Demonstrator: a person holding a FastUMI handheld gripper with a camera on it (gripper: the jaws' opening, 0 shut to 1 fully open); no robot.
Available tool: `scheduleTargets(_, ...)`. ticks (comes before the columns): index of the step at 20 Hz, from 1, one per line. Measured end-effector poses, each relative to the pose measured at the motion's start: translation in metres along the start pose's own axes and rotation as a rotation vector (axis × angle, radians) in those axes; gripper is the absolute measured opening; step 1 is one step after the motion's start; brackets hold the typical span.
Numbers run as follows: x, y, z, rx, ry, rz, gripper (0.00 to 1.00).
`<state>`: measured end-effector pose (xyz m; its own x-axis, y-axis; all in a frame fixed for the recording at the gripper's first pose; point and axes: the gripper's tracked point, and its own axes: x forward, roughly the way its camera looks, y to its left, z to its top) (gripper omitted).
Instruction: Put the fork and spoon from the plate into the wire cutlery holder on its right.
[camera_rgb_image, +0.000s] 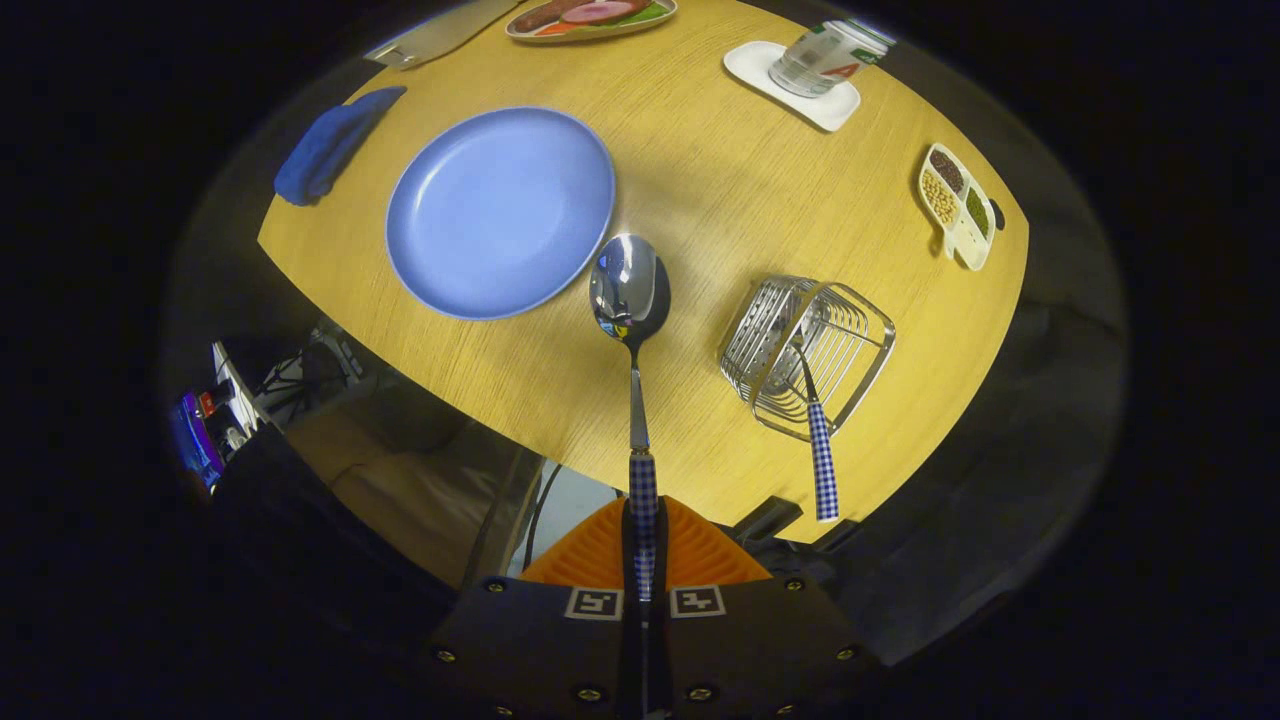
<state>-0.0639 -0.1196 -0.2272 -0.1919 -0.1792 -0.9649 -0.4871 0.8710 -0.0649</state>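
Wooden tabletop (700, 200) carries all the things, seen from above through the gripper view. Biggest on it is the blue plate (500, 212), which lies bare, with nothing on it. To the right of the plate stands the wire cutlery holder (808, 352); the fork (820, 455) already rests inside it, with its checked handle sticking out over the rim toward the camera. Beyond the holder lie a white coaster with a can (826, 58) on it and a small divided dish of beans (957, 205). A blue cloth (330, 145) lies at the far side of the plate. The spoon (630, 300) is held above the tabletop, its bowl between the plate and the holder. The fingers of the gripper (643, 540) are closed on the checked handle of the spoon, pressing it from both sides.
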Motion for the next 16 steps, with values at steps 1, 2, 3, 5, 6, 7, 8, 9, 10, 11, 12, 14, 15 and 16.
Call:
scheduleTargets(1, 0.0, -0.002, -0.003, 0.006, 0.003, 0.004, 0.03)
scheduleTargets(2, -0.001, -0.004, -0.006, 0.011, 0.006, 0.008, 0.03)
scheduleTargets(3, -0.002, -0.008, -0.009, 0.017, 0.01, 0.01, 0.03)
scheduleTargets(5, -0.002, -0.015, -0.013, 0.033, 0.014, 0.011, 0.03)
scheduleTargets(6, -0.002, -0.017, -0.015, 0.041, 0.018, 0.016, 0.03)
scheduleTargets(7, -0.003, -0.021, -0.017, 0.048, 0.019, 0.018, 0.03)
scheduleTargets(8, -0.004, -0.024, -0.019, 0.056, 0.023, 0.019, 0.03)
scheduleTargets(9, -0.005, -0.028, -0.022, 0.065, 0.027, 0.021, 0.03)
scheduleTargets(10, -0.007, -0.032, -0.024, 0.078, 0.03, 0.027, 0.03)
scheduleTargets(11, -0.008, -0.036, -0.026, 0.094, 0.034, 0.035, 0.03)
scheduleTargets(12, -0.008, -0.041, -0.028, 0.114, 0.04, 0.043, 0.03)
scheduleTargets(14, -0.008, -0.049, -0.029, 0.142, 0.051, 0.051, 0.03)
scheduleTargets(15, -0.007, -0.053, -0.032, 0.152, 0.059, 0.054, 0.03)
scheduleTargets(16, -0.006, -0.055, -0.034, 0.161, 0.068, 0.061, 0.03)
